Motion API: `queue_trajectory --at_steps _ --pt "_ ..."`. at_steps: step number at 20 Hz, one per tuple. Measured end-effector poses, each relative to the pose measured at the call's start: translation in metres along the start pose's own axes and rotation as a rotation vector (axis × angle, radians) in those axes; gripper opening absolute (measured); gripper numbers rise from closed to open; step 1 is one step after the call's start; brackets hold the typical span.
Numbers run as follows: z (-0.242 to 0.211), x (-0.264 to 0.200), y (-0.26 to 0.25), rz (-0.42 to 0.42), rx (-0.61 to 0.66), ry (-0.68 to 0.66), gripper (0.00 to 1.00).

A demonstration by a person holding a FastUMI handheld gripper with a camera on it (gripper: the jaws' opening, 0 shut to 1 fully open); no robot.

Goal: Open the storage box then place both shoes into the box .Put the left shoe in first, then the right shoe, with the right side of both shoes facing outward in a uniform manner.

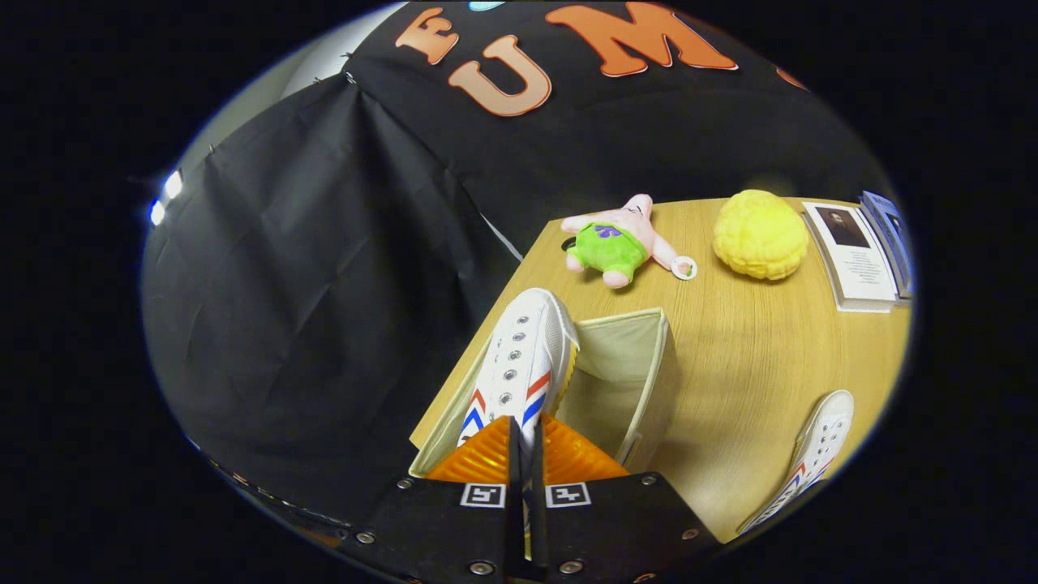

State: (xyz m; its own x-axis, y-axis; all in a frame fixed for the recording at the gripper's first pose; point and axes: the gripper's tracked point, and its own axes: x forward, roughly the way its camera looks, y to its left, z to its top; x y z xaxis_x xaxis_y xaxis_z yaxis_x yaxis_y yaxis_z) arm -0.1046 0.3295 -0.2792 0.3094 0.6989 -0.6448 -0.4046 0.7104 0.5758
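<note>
Orange fingers (495, 458) of the gripper (525, 454) pinch the first shoe (519, 357) over the open box (641, 357); second shoe (815, 454) waits on table (754, 365).

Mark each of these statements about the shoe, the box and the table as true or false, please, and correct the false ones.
1. The claw is shut on a white shoe. True: both orange fingers press on its heel end.
2. The storage box is closed. False: it is open at the top and its pale inside shows.
3. The held shoe hangs over the box, toe pointing away from the claw. True.
4. Both shoes are already inside the box. False: a second white shoe lies on the wooden table, apart from the box.
5. The yellow ball lies inside the box. False: it rests on the table beyond the box, beside a pink plush toy.
</note>
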Motion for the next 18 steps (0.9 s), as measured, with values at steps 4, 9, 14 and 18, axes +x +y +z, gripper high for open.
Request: queue_trajectory --at_steps 4,9,14,18 --pt "-0.012 0.011 -0.007 -0.015 -0.052 0.043 0.03" --pt "-0.021 0.014 -0.019 -0.050 -0.085 0.085 0.03" --pt "-0.037 0.014 -0.008 -0.022 -0.017 0.166 0.13" --pt "-0.007 0.007 -0.001 0.023 0.054 0.059 0.35"
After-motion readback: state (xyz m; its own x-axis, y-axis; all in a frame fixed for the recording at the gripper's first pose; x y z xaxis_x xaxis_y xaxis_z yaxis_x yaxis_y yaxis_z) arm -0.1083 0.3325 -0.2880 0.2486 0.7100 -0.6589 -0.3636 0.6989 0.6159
